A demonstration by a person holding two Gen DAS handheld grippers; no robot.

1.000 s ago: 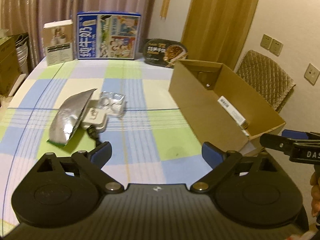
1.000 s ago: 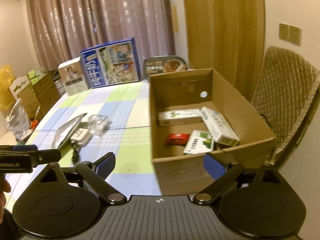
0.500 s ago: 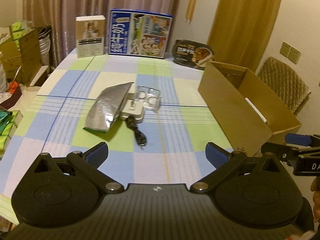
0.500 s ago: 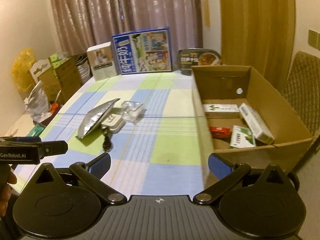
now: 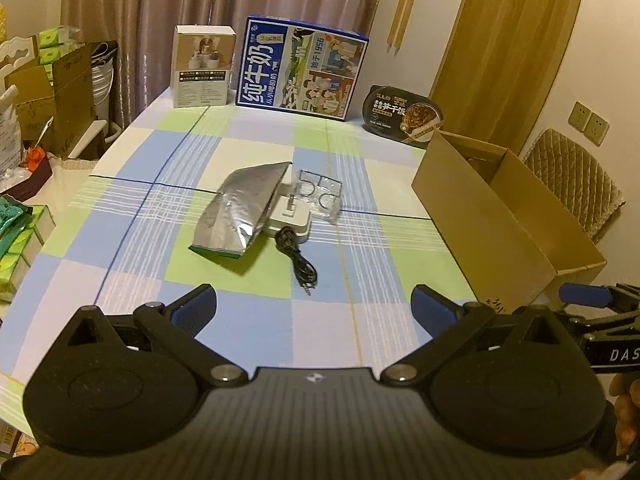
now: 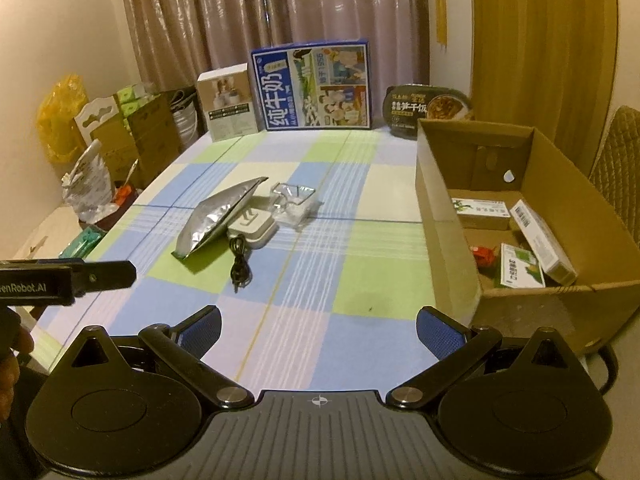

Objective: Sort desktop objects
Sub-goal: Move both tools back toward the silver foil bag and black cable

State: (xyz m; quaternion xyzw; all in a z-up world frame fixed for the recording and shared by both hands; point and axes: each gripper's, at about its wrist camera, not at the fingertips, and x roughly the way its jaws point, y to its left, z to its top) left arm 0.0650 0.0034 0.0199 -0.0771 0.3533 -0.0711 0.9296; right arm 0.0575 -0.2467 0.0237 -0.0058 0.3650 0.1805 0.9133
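In the middle of the checked tablecloth lie a silver foil pouch (image 5: 236, 210) (image 6: 218, 216), a white charger (image 5: 290, 220) (image 6: 252, 226), a black cable (image 5: 298, 258) (image 6: 239, 262) and a clear plastic tray (image 5: 320, 196) (image 6: 294, 200). An open cardboard box (image 5: 480, 216) (image 6: 444, 220) stands at the right and holds several small cartons (image 6: 540, 240) and a red item (image 6: 484, 256). My left gripper (image 5: 314, 308) and my right gripper (image 6: 318, 326) both hover over the near table edge, open, nothing between their fingers.
At the table's far edge stand a white box (image 5: 202, 66), a blue milk carton (image 5: 300, 68) and a black meal tray (image 5: 404, 116). Cardboard boxes and bags (image 6: 120, 140) crowd the floor on the left. A quilted chair (image 5: 572, 184) stands behind the box.
Both grippers have drawn back from the table, so more of the cloth and the objects shows. The objects on the table have not moved.
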